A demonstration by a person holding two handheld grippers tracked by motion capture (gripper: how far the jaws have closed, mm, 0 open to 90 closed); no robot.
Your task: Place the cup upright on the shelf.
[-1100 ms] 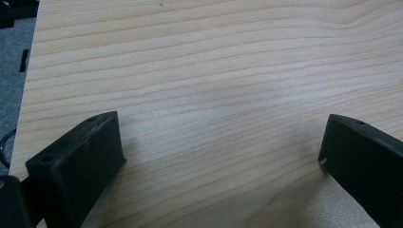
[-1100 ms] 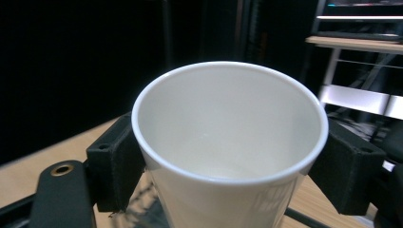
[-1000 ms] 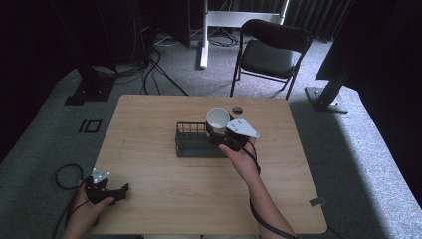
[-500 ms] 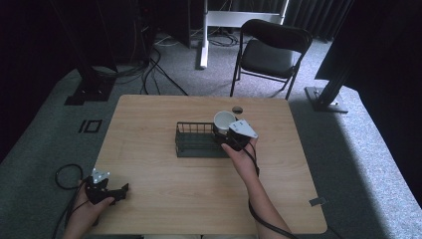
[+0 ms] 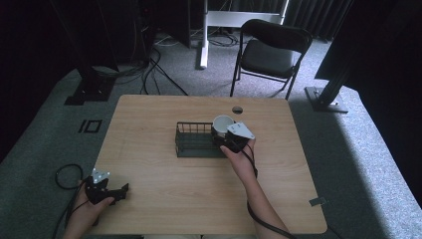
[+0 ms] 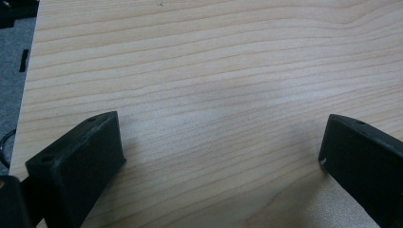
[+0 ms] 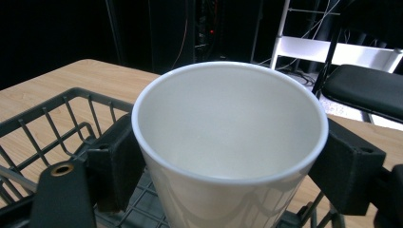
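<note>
At lower left of the high view, the left gripper point(image 5: 121, 192) rests on the wooden worktop point(image 5: 149, 174), fingers wide apart and empty. At centre, the right gripper point(image 5: 222, 140) has its fingers closed on a white cup point(image 5: 222, 123) over the wire basket's point(image 5: 191, 142) right end; the cup's base is hidden. A black chair point(image 5: 268, 52) stands on grey carpet point(image 5: 363, 159) beyond.

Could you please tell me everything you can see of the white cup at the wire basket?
The white cup is a plain, smooth cup with a thin rolled rim, tapering downward, and looks empty. It stands upright, mouth up, at the right end of the dark wire basket. The right claw clasps it, one black jaw pressed on each side of its wall. Whether its base rests on the basket floor is hidden.
</note>
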